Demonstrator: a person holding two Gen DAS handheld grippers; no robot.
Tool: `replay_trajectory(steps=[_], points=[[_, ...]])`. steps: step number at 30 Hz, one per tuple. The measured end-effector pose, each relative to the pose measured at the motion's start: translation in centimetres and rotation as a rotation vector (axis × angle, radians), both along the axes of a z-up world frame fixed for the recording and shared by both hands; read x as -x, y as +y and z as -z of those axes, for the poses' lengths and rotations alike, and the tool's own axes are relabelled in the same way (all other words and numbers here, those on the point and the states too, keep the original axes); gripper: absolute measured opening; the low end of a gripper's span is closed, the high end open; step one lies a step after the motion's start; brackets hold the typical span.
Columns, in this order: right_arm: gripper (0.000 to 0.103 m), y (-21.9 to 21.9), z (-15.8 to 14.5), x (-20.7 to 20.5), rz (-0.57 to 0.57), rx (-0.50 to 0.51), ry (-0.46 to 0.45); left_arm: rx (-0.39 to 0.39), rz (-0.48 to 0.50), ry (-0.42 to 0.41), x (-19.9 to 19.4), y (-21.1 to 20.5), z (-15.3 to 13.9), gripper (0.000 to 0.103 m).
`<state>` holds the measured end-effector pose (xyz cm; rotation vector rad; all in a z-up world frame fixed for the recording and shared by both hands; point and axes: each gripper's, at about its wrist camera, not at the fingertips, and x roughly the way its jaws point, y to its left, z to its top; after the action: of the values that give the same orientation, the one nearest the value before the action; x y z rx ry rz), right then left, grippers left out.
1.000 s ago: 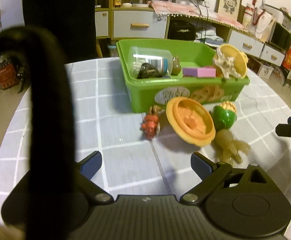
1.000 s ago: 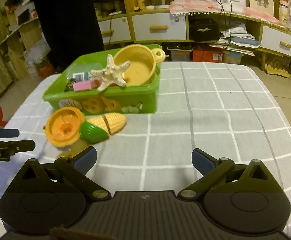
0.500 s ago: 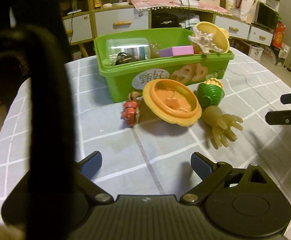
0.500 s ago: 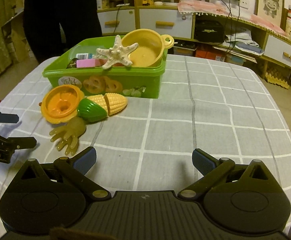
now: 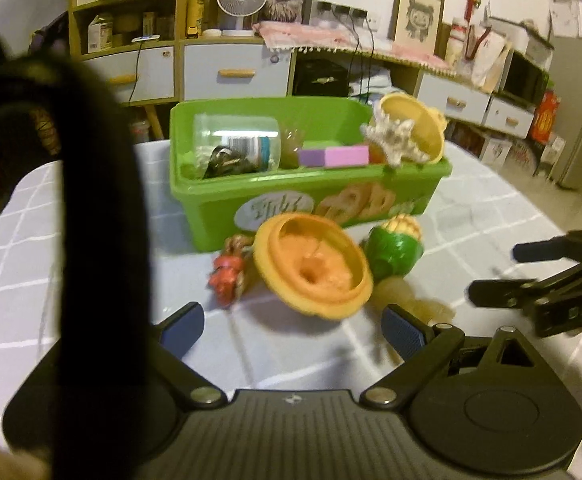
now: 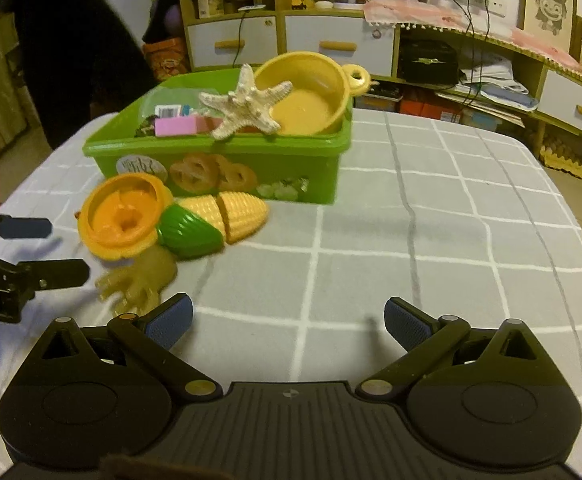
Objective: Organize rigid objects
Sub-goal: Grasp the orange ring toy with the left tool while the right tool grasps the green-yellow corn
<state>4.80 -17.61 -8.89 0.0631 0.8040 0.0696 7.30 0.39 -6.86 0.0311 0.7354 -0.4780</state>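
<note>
A green bin (image 5: pixel 219 216) (image 6: pixel 315 160) on the checked tablecloth holds a clear jar (image 5: pixel 235 146), a pink-purple block (image 5: pixel 335 157), a starfish (image 6: pixel 247 106) and a yellow toy pot (image 6: pixel 307 96). In front of it lie an orange lid (image 5: pixel 311 268) (image 6: pixel 125 216), a toy corn cob (image 6: pixel 215 222) (image 5: pixel 395 246), a small red figure (image 5: pixel 229 272) and a yellowish rubber hand (image 6: pixel 139 280). My left gripper (image 5: pixel 291 330) is open just short of the lid, nothing between its fingers. My right gripper (image 6: pixel 287 320) is open over bare cloth, right of the rubber hand.
A dark strap (image 5: pixel 95 240) hangs across the left of the left wrist view. A person in dark clothes (image 6: pixel 67 40) stands behind the table at the left. Cabinets and shelves (image 6: pixel 331 40) line the back wall. Bare tablecloth (image 6: pixel 451 240) stretches right of the bin.
Both grippers have come closer to the toys in front of the bin, which now look larger. Their jaws stay open and no object has shifted.
</note>
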Motion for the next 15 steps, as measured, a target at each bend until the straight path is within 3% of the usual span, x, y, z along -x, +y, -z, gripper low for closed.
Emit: replay_trajectory(steps=[2,8,15], points=[[0.101,0.2,-0.1,-0.5,-0.003,-0.015,-0.004,0.02,0.004,-0.008,-0.2,-0.2,-0.1,0.07],[0.101,0.8,0.0,-2.2,-0.004,-0.065,0.003,0.069,0.011,0.014,-1.0,-0.9,0.0,0.051],[0.1,0.9,0.2,-4.1,0.014,-0.118,0.011,0.048,0.034,0.015,-1.5,-1.6,0.5,0.05]])
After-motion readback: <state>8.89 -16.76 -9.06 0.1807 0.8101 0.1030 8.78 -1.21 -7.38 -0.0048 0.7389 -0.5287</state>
